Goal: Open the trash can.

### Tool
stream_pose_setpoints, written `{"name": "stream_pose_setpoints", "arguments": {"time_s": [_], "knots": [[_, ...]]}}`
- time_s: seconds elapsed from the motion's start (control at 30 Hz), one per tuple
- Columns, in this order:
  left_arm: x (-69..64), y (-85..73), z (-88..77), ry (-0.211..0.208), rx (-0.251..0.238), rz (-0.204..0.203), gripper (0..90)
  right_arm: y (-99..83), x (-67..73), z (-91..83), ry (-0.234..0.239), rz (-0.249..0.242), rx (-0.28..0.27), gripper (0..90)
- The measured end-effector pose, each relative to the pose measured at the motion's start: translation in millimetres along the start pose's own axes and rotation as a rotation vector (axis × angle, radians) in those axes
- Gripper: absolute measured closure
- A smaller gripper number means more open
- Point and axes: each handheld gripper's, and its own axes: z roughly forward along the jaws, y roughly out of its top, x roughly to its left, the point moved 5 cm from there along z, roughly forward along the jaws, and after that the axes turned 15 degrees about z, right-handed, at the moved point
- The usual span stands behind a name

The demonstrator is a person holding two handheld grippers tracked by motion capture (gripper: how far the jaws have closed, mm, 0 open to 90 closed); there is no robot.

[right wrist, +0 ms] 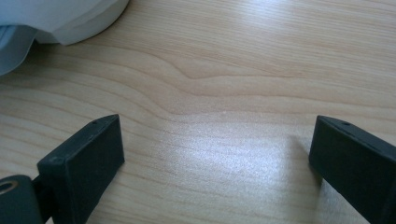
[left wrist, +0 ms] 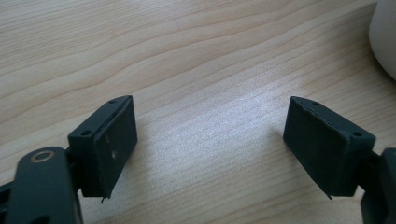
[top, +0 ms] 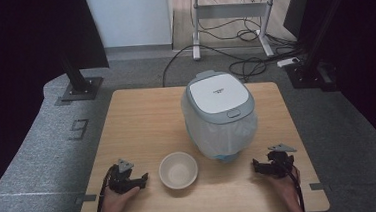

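A small bin (top: 220, 115) with a white-and-grey lid and a clear liner bag stands right of the table's middle. In front of it, nearer me, sits an empty cream bowl (top: 178, 170). My left gripper (top: 142, 180) rests on the wood left of the bowl, its jaws wide apart around bare wood (left wrist: 212, 140); the bowl's edge (left wrist: 385, 39) shows at the right. My right gripper (top: 256, 165) rests right of the bin's base, open, with nothing between its fingers (right wrist: 217, 154). The bin's bag (right wrist: 56, 18) shows at the upper left of the right gripper view.
The wooden table (top: 142, 119) has bare room on its left half and behind the bowl. Past it lie a grey carpet, a black stand base (top: 80, 87) at the back left, a desk frame (top: 232, 17) and loose cables (top: 246, 64) on the floor.
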Motion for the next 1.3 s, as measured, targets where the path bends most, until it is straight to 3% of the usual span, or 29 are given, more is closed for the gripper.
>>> {"name": "stream_pose_setpoints", "arguments": {"time_s": [0.37, 0.47, 0.53, 0.6, 0.63, 0.97, 1.17, 1.3], "knots": [[-0.1, 1.6, 2.6, -0.012, -0.008, 0.014, 15.0, -0.6, 6.3, -9.3, 0.004, -0.010, -0.048, 28.7], [-0.2, 1.6, 2.6, -0.011, -0.007, 0.015, 14.8, 2.2, 11.3, -18.1, 0.044, -0.032, -0.093, 42.6], [-0.5, 1.7, 2.6, -0.010, -0.006, 0.013, 14.8, 3.4, 18.1, -25.7, 0.078, -0.073, -0.119, 53.7], [-0.8, 1.9, 2.8, -0.009, -0.006, 0.012, 14.8, 3.7, 21.0, -28.1, 0.080, -0.083, -0.127, 56.3], [-1.0, 2.0, 2.9, -0.009, -0.006, 0.012, 14.6, 5.4, 27.5, -32.8, 0.103, -0.099, -0.146, 63.4], [-1.6, 2.9, 3.7, -0.013, -0.006, 0.016, 14.3, 6.3, 42.8, -42.1, 0.146, -0.142, -0.174, 78.3], [-1.9, 3.3, 3.9, -0.013, -0.007, 0.016, 14.2, 9.4, 46.6, -48.4, 0.175, -0.122, -0.203, 81.3], [-2.2, 3.5, 4.0, -0.013, -0.006, 0.016, 14.2, 11.7, 52.0, -50.4, 0.232, -0.108, -0.203, 87.2]]}}
